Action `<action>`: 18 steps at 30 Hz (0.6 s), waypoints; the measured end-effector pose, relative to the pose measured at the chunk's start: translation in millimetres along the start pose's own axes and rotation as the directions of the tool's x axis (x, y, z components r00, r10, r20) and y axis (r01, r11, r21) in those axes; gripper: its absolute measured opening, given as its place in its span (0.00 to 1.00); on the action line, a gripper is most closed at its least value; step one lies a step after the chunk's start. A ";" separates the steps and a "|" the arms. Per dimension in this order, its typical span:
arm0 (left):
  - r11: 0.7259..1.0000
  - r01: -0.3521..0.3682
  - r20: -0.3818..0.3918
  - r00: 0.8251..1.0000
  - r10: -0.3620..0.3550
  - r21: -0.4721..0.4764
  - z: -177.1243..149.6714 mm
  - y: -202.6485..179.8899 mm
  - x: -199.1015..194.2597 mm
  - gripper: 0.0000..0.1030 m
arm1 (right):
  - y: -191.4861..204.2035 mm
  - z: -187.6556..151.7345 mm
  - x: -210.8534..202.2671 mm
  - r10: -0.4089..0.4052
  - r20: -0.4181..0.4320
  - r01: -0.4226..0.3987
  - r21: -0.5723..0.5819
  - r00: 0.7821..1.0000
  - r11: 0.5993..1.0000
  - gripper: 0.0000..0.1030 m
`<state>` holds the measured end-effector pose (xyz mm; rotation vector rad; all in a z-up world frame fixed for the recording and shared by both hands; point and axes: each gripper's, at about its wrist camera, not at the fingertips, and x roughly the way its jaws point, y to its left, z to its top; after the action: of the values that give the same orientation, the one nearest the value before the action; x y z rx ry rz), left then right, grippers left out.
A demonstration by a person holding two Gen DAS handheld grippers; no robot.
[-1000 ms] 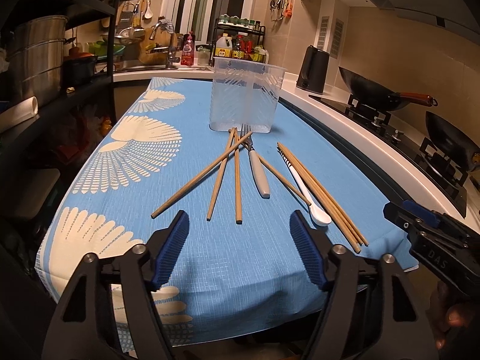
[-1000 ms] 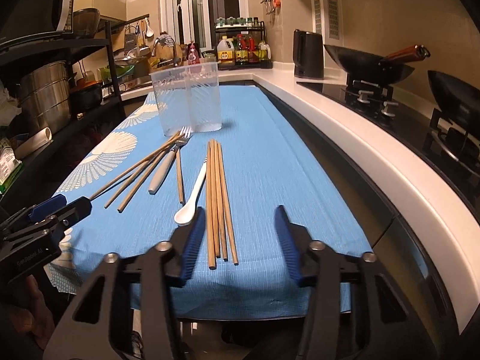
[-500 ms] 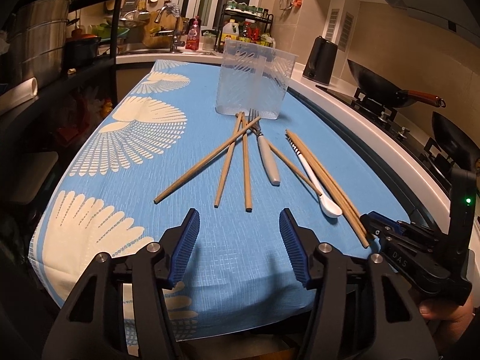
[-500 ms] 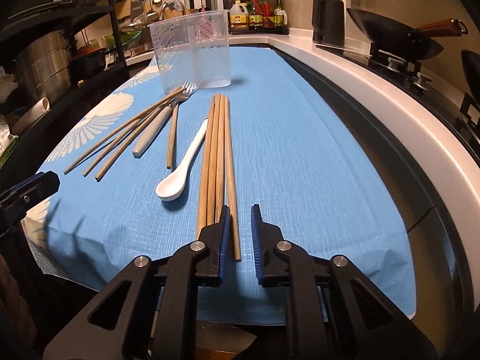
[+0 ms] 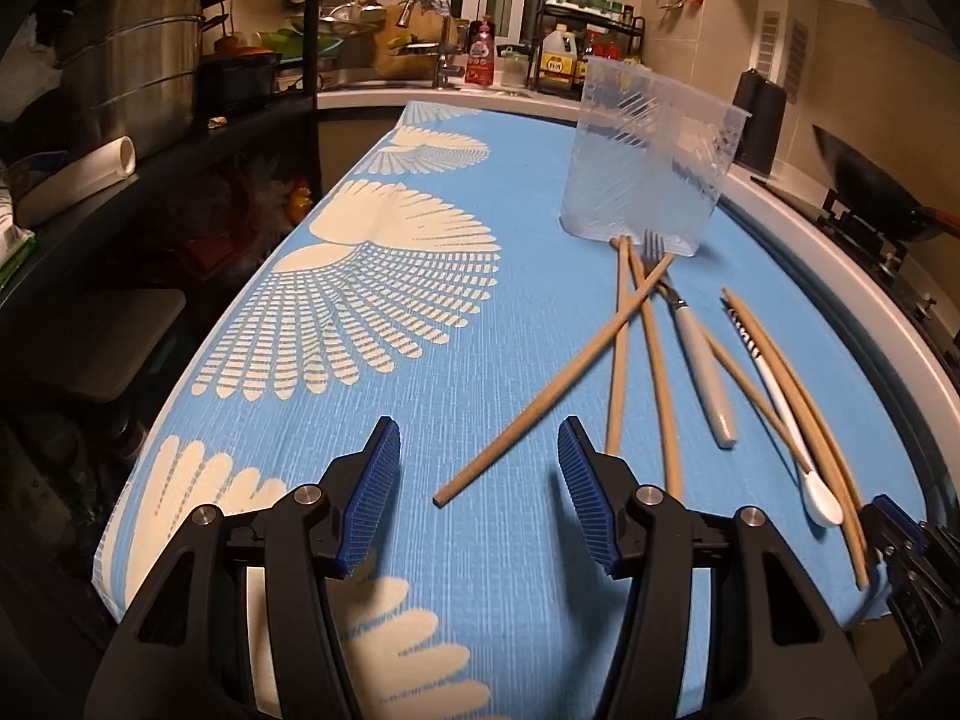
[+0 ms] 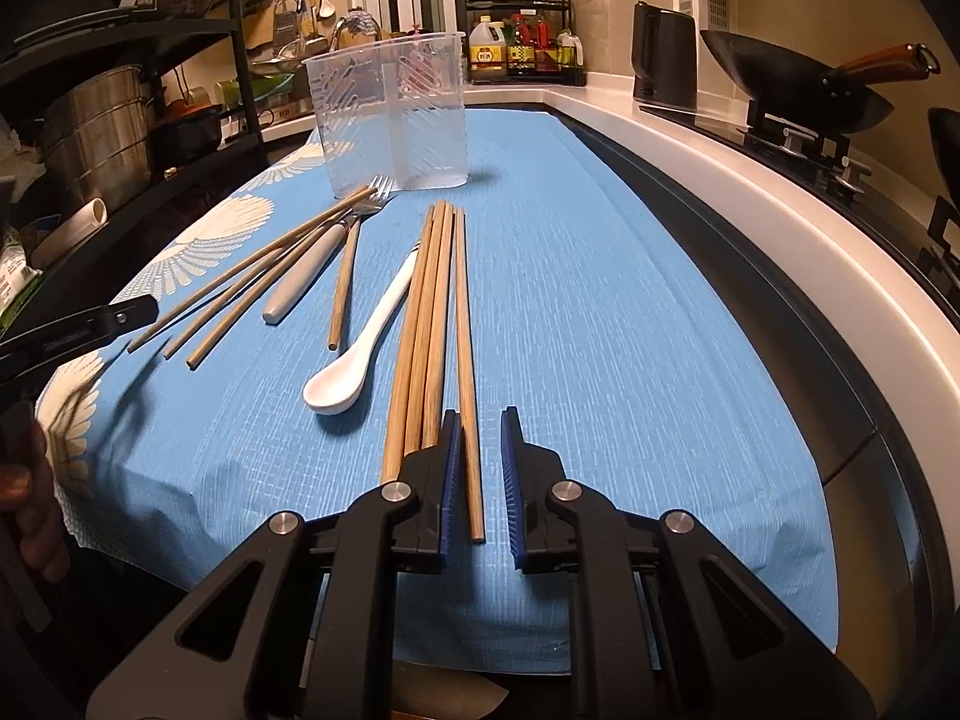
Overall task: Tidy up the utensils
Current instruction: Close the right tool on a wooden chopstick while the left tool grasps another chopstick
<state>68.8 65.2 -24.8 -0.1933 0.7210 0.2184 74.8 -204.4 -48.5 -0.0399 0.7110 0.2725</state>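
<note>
Wooden chopsticks, a fork and a spoon lie on a blue cloth (image 6: 600, 330) in front of a clear plastic utensil holder (image 6: 396, 114) (image 5: 648, 174). My right gripper (image 6: 480, 480) is low over the near end of a bundle of chopsticks (image 6: 423, 330). Its jaws stand a narrow gap apart around the rightmost chopstick (image 6: 465, 330), with space still showing beside the right pad. My left gripper (image 5: 477, 498) is open, and the near tip of a crossed chopstick (image 5: 558, 384) lies between its fingers. The grey-handled fork (image 5: 702, 372) and white spoon (image 6: 336, 387) lie between the two groups.
A white counter edge (image 6: 780, 228) runs along the right of the cloth, with a stove and woks (image 6: 798, 84) beyond it. A dark shelf rack with large pots (image 5: 138, 60) stands to the left. A kettle (image 6: 663, 54) and bottles stand at the back.
My right gripper dropped to the chopstick bundle and its jaws narrowed from wide to a slim gap around one chopstick. My left gripper moved forward towards the crossed chopstick's tip, jaws slightly narrower.
</note>
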 end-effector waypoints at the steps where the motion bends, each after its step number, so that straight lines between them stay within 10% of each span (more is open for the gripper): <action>1: 1.000 -0.003 -0.008 1.000 0.003 0.004 -0.2 -0.2 3.0 0.53 | -1.1 0.0 0.0 0.006 0.000 -0.006 0.001 1.000 1.000 0.13; 8: 0.999 0.006 -0.047 0.999 -0.005 0.033 -1.8 -5.7 14.3 0.53 | 0.0 0.8 -0.6 -0.001 -0.009 0.001 -0.013 1.000 1.000 0.13; 18: 0.997 0.032 -0.053 0.998 -0.029 0.068 -7.0 -10.7 7.2 0.10 | -5.2 1.8 -1.2 0.010 -0.029 -0.010 0.022 1.000 1.000 0.13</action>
<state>72.5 54.1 -33.8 -0.1446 0.7752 0.1597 76.4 -209.5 -46.7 -0.0200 0.7432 0.2744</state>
